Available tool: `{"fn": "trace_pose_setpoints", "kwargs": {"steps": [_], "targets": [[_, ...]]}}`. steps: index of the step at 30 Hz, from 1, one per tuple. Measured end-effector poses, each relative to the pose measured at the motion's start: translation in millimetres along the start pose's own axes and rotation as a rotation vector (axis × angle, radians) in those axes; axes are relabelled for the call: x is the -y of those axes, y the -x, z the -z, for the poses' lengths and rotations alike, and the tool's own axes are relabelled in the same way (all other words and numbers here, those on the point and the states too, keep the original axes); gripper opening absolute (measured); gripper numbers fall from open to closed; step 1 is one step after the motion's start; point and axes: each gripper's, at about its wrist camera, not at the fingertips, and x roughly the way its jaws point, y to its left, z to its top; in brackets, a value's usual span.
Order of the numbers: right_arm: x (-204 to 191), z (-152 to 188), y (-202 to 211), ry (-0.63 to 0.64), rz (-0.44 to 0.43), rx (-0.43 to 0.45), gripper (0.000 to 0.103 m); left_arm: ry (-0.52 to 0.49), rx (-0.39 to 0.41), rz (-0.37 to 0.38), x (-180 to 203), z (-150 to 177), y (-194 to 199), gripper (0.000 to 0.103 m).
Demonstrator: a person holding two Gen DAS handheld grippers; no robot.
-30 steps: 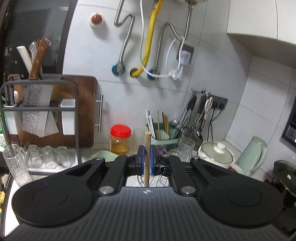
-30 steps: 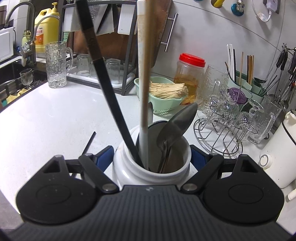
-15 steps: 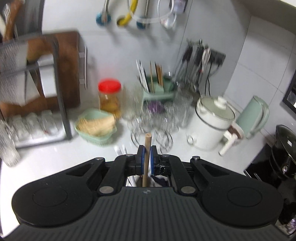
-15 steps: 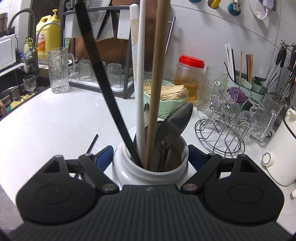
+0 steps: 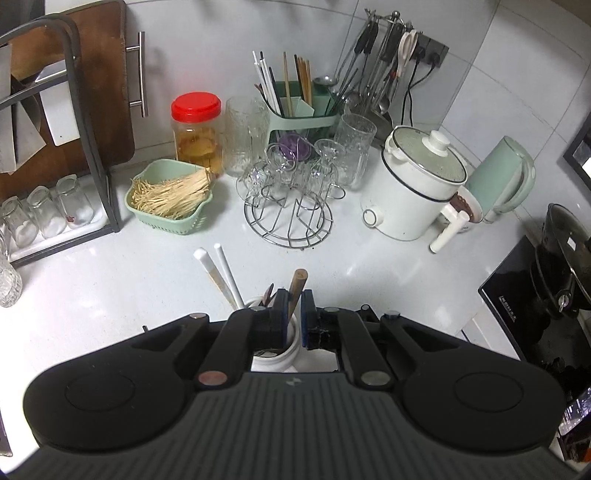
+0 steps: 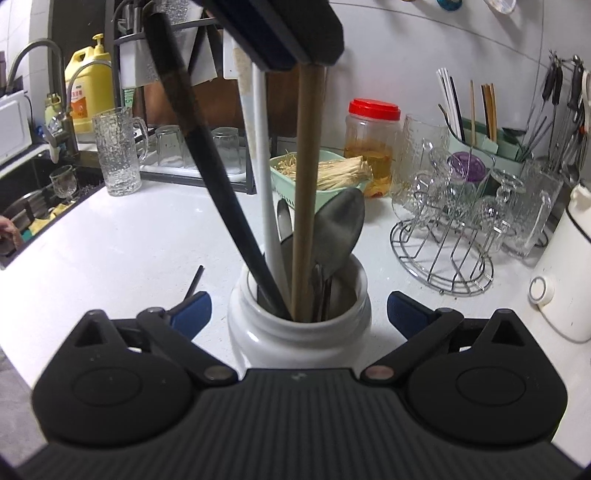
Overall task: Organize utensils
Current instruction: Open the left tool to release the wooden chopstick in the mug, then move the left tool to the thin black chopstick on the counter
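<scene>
A white ceramic jar (image 6: pixel 299 332) stands on the white counter, between the spread fingers of my open right gripper (image 6: pixel 298 308), which do not touch it. It holds a black utensil (image 6: pixel 207 158), a white one (image 6: pixel 264 177), metal spoons (image 6: pixel 340 225) and a wooden stick (image 6: pixel 306 177). My left gripper (image 5: pixel 292 314) is shut on the wooden stick (image 5: pixel 297 286) from above, its lower end inside the jar (image 5: pixel 280 354). The left gripper's pads (image 6: pixel 280 33) show at the top of the right wrist view.
A wire glass rack (image 6: pixel 443 251), a green basket of sticks (image 6: pixel 321 173), a red-lidded jar (image 6: pixel 373 136) and a white cooker (image 5: pixel 417 188) stand behind. A dish rack (image 5: pixel 55 184) is at left, a sink (image 6: pixel 26 210) beyond it. A black stick (image 6: pixel 194 282) lies on the counter.
My left gripper tilted down and lowered the wooden stick into the jar. My right gripper's fingers have spread wider from the jar.
</scene>
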Motion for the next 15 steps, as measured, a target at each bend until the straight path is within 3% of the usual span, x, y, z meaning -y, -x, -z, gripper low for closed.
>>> {"fn": "trace_pose_setpoints", "kwargs": {"steps": [6, 7, 10, 15], "targets": [[6, 2, 5, -0.049, -0.013, 0.005, 0.099, -0.015, -0.005, -0.004, 2, 3, 1, 0.008], [7, 1, 5, -0.047, -0.013, 0.006, 0.096, -0.017, 0.0, -0.009, 2, 4, 3, 0.013], [6, 1, 6, -0.041, -0.009, 0.007, 0.09, -0.02, 0.043, -0.035, 2, 4, 13, 0.05], [3, -1, 8, -0.023, -0.008, 0.014, 0.085, -0.078, 0.16, -0.112, 15, 6, 42, 0.061]]}}
